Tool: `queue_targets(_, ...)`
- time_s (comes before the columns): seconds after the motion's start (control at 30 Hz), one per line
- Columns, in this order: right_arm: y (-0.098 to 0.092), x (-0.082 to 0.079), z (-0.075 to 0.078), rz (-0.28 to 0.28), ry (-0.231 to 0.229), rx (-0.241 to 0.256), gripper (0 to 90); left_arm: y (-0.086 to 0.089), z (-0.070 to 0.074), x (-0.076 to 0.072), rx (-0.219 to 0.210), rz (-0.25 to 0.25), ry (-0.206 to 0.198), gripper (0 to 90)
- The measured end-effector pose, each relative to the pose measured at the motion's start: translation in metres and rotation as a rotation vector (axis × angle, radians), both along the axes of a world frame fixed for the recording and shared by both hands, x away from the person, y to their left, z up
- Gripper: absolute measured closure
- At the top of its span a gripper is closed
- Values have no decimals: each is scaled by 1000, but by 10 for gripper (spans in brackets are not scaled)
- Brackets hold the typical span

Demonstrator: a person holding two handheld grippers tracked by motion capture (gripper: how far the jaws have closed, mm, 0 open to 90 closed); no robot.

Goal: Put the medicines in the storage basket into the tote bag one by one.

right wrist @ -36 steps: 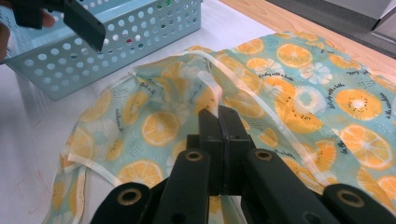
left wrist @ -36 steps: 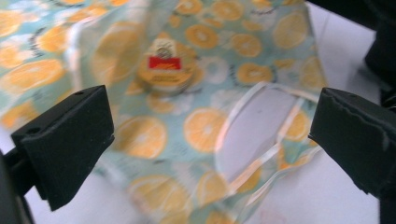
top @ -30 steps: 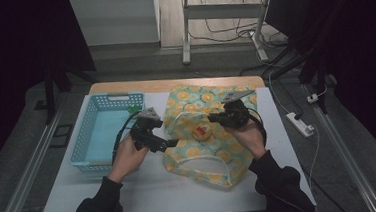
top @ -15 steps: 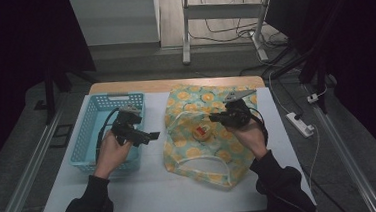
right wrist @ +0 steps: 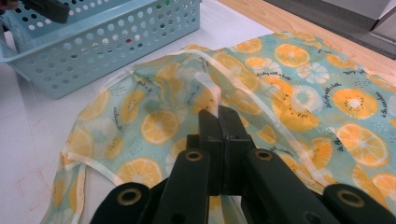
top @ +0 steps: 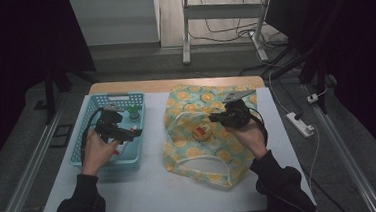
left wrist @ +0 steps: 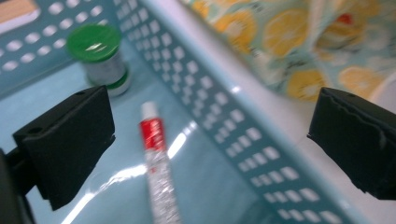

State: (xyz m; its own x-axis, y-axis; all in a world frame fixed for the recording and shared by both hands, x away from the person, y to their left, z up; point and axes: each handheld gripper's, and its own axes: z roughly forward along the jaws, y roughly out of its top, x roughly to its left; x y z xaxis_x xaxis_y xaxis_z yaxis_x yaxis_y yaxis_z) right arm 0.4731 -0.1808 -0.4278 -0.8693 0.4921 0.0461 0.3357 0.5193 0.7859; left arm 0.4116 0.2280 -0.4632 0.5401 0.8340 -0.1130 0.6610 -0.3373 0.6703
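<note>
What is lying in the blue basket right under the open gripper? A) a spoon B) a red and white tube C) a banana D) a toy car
B: the left gripper, fingers wide apart, hangs over a red and white tube on the floor of the blue basket, beside a green-lidded jar.

one basket (top: 90,138), one tube (left wrist: 156,163), one jar (left wrist: 99,58), one bag (top: 198,135)

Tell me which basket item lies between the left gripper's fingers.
The red-and-silver tube, lying flat in the basket; the green-lidded jar stands upright beyond.
</note>
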Motion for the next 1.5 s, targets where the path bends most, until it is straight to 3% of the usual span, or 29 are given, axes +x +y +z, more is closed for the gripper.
queue_targets(0.03,0,0,0,0,0,0,900,5,-3,1,17,14,6,15)
queue_targets(0.2,0,0,0,1,0,-1,900,15,-13,4,24,13,41,12)
queue_targets(0.5,0,0,0,1,0,-1,900,18,-29,10,69,7,114,0)
queue_targets(0.83,1,0,-1,3,1,-3,900,15,-46,16,163,2,232,0)
queue_targets(0.97,2,0,-2,5,2,-5,900,11,-49,18,216,32,266,4)
queue_targets(1.13,2,0,-2,6,4,-8,900,7,-51,18,262,48,270,87)
queue_targets(1.3,2,0,-2,6,5,-9,900,3,-52,17,290,12,268,320)
queue_targets(1.5,1,0,-2,7,4,-10,900,5,-51,17,255,-11,264,524)
